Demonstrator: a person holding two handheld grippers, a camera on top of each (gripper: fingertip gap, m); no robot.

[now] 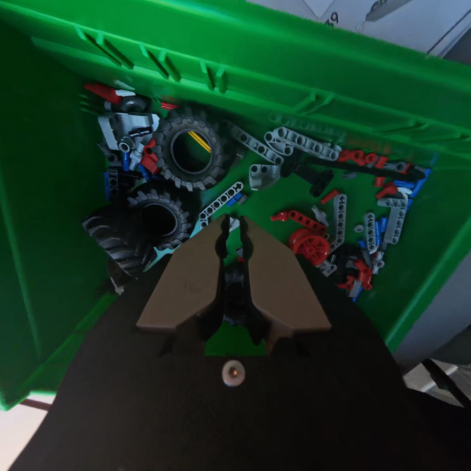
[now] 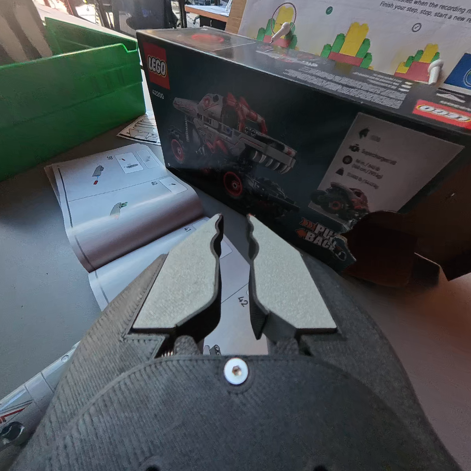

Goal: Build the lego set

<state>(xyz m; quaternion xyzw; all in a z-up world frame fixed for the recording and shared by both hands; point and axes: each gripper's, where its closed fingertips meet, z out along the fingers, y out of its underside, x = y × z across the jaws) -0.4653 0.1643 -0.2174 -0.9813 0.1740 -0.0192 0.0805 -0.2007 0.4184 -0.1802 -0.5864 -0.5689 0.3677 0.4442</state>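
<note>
In green bin (image 1: 229, 63), left tool (image 1: 233, 218) above loose lego pieces (image 1: 300, 219).

Around the left gripper (image 1: 232, 218), a smooth, glossy plastic green bin (image 1: 229, 63) holds matt, knobbly rubber tyres (image 1: 190, 150) and shiny plastic beams (image 1: 303, 144). Beyond the right gripper (image 2: 234, 216) lie a paper instruction booklet (image 2: 122, 193) and a glossy cardboard box (image 2: 254, 132).

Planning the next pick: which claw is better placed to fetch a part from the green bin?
Left. The left claw is already inside the green bin, over the loose parts beside the tyres. The right claw hangs over the instruction booklet, facing the box.
</note>
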